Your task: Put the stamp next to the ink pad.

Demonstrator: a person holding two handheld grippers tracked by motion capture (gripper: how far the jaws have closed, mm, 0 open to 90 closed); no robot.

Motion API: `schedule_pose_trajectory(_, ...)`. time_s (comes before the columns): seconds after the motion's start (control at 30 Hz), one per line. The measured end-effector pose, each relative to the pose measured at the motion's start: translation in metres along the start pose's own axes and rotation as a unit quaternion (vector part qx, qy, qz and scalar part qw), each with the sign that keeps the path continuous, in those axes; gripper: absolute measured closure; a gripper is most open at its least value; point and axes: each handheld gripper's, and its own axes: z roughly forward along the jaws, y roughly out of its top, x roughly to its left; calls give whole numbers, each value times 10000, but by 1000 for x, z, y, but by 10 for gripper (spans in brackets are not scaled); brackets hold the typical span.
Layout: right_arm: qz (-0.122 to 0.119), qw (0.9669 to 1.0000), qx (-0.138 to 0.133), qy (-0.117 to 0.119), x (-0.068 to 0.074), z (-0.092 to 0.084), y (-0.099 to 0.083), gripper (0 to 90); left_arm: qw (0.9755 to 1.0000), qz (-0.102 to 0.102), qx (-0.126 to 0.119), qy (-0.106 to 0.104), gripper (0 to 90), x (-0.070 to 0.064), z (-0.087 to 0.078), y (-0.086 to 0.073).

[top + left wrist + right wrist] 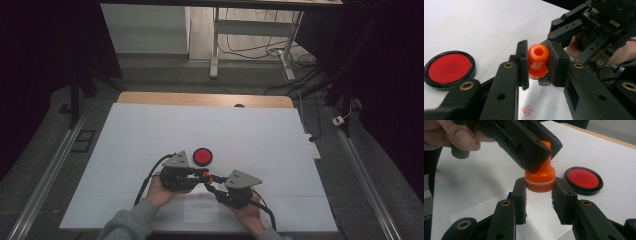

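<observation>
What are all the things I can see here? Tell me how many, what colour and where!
Orange plastic stamp with a knob handle: one, orange, held above the sheet of paper between both grippers.
Round red ink pad in a black rim: one, red and black, on the table just beyond the grippers.
White sheet of paper: one, white, on the table under the stamp, with a round red stamp print on it.
White table top: one, white, with a wooden edge at the far side.
Left gripper: one, black, shut on the stamp's handle.
Right gripper: one, black, shut on the stamp's wider base.
Hands: two, with grey sleeves, at the near edge of the table.
</observation>
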Motion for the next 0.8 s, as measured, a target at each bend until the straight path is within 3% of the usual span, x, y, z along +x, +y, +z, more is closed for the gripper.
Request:
schedule_pose_trajectory(0.57, -5, 10000, 45, -86, 3, -1, 3, 649, 9999, 100, -57, 70, 724, -3, 0, 0)
schedule_pose_trajectory(0.8, -147, 9997, 95, -196, 6, -2, 5, 651, 9999, 118, -70, 60, 726, -4, 0, 0)
